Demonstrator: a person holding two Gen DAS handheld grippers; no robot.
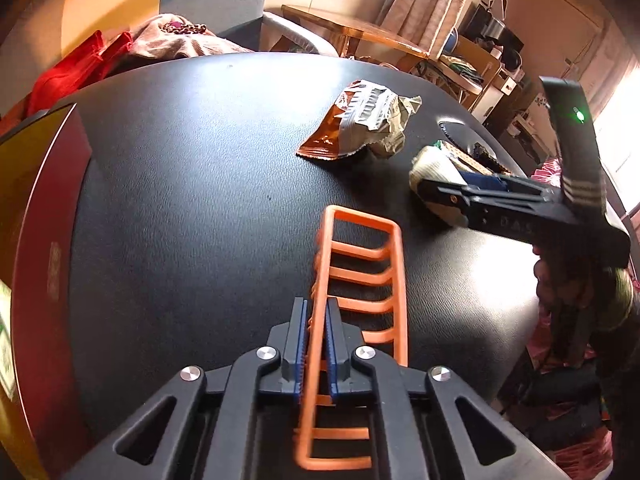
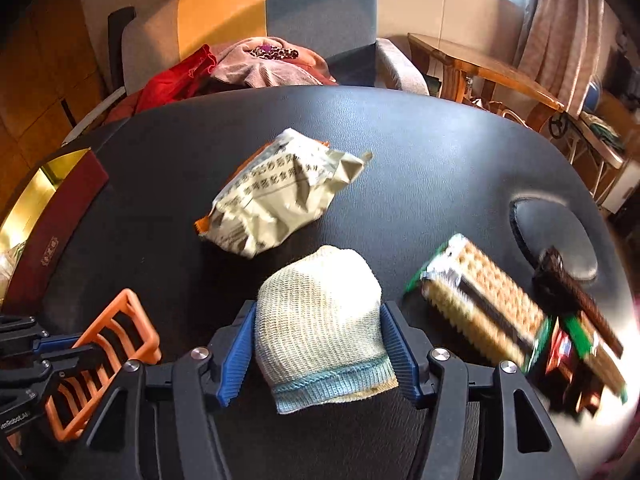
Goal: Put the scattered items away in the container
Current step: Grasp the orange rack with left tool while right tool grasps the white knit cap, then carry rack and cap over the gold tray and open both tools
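Clamping hard, the left gripper (image 1: 316, 320) is pinching one long side rail of the orange plastic rack (image 1: 360, 280) between its blue pads, jaws nearly together, so the rack is standing on edge on the black table (image 1: 180, 200). On the same table the right gripper (image 2: 318, 328) is straddling the rolled knit cloth (image 2: 320, 320) — both blue pads are pressing against the sides of the bundle, its blue-trimmed end pointing back toward the camera. Just beyond the cloth, toward the table's far edge, the crumpled snack bag (image 2: 280, 192) is lying on its side. To the right of the cloth, close beside it, the cracker packet (image 2: 480, 300) is resting with its wrapper torn open, and past that more small wrapped snacks (image 2: 572, 320) are piled near the table's right edge. At the table's left edge the dark red container (image 2: 52, 240) is sitting — open, its gold lining catching the light.
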